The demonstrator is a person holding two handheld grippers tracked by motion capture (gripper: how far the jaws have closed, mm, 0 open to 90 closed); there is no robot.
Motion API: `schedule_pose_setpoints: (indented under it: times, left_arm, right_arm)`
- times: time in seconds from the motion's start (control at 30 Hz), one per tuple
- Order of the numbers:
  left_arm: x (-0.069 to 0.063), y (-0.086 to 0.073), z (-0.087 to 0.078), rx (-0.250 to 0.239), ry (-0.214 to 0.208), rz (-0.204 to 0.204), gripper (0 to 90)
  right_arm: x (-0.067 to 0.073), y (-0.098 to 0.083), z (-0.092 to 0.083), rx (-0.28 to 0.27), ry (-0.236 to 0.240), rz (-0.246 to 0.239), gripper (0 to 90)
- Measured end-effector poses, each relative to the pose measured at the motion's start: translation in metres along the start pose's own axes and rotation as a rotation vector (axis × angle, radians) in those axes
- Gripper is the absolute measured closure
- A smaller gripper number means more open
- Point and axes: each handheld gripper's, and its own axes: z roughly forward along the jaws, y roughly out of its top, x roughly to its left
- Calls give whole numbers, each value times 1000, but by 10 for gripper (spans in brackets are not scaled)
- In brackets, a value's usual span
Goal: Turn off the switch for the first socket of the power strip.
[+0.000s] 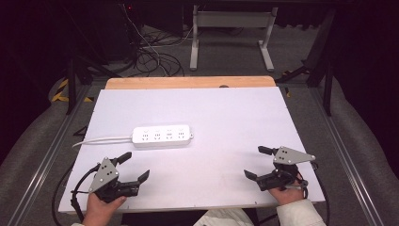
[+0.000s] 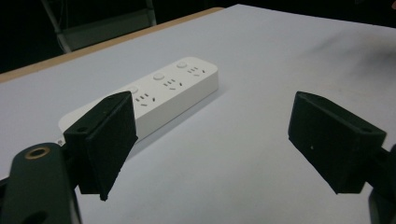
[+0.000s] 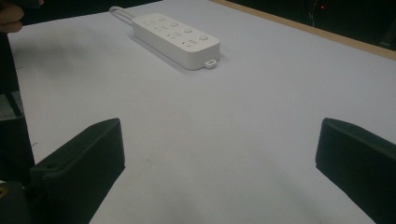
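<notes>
Two black grippers are held low at the near edge of the big flat white table top (image 1: 226, 122). Left gripper (image 1: 134, 167) is kept wide, with nothing between its jaws. Right gripper (image 1: 258, 162) is spread wide too, and nothing is held in it. Farther back, a long white plastic power strip (image 1: 163, 135) is laid flat, nearer the left gripper, its thin white cord (image 1: 101, 140) stretched off to the left

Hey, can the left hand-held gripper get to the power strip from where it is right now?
Probably yes. The left hand-held gripper is open and sits nearer the person than the white power strip, with just bare white table surface between them. The strip's cord trails off to the left, out of the way.
</notes>
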Motion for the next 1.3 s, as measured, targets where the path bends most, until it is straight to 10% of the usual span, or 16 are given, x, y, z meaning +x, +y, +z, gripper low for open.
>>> schedule_pose_setpoints:
  times: [1.07, 1.3]
  left_arm:
    - [-1, 18, 0, 100, -12, 51, 259]
    - [6, 31, -2, 84, -39, 11, 271]
  right_arm:
    - [4, 1, 5, 37, 17, -11, 62]
    - [4, 0, 6, 42, 20, -12, 63]
